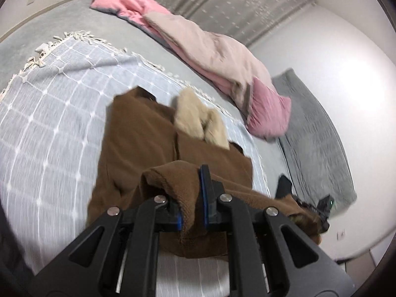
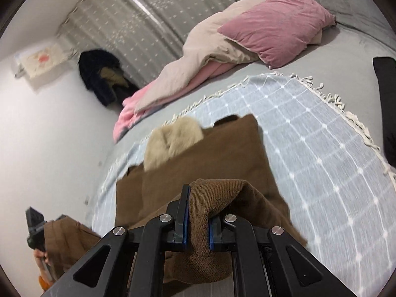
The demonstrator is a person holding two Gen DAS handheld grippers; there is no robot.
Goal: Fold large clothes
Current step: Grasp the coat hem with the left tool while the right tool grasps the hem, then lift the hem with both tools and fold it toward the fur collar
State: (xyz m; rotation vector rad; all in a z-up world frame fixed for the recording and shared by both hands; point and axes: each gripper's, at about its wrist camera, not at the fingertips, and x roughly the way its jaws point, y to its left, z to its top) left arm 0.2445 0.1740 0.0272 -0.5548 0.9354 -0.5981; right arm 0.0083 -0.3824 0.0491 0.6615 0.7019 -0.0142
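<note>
The left tool and the right tool each clench a bunched edge of the brown coat (cream fur collar at its far end), lifting that edge while the rest lies on the checked blue throw covering the bed.

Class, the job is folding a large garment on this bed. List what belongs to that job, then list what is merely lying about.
Job: brown coat; its cream fur collar; left tool; right tool; checked blanket underneath.

Lying about: pink quilt; pink pillow; grey pillow; dark jacket.
</note>
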